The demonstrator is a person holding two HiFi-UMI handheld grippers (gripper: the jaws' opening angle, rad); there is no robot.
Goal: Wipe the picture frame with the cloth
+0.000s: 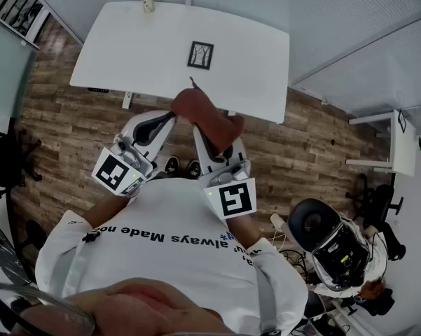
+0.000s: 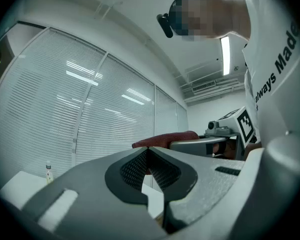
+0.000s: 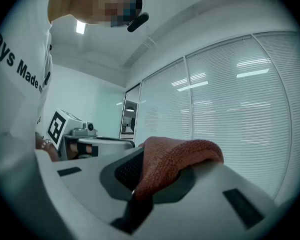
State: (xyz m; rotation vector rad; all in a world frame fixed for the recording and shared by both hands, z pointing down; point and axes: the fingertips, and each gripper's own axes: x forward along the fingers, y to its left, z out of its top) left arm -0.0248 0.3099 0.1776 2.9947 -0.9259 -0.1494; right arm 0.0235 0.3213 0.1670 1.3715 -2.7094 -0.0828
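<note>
Head view: jaws of right gripper [image 1: 204, 133] tight on red cloth [image 1: 209, 114], jaws of left gripper [image 1: 161, 119] together, empty.

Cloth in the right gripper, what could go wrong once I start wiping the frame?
The cloth drapes loosely over one jaw of the right gripper, so it may slip out mid-wipe. The picture frame sits free on the table, with the left gripper shut and away from it, so wiping could push it along.
</note>
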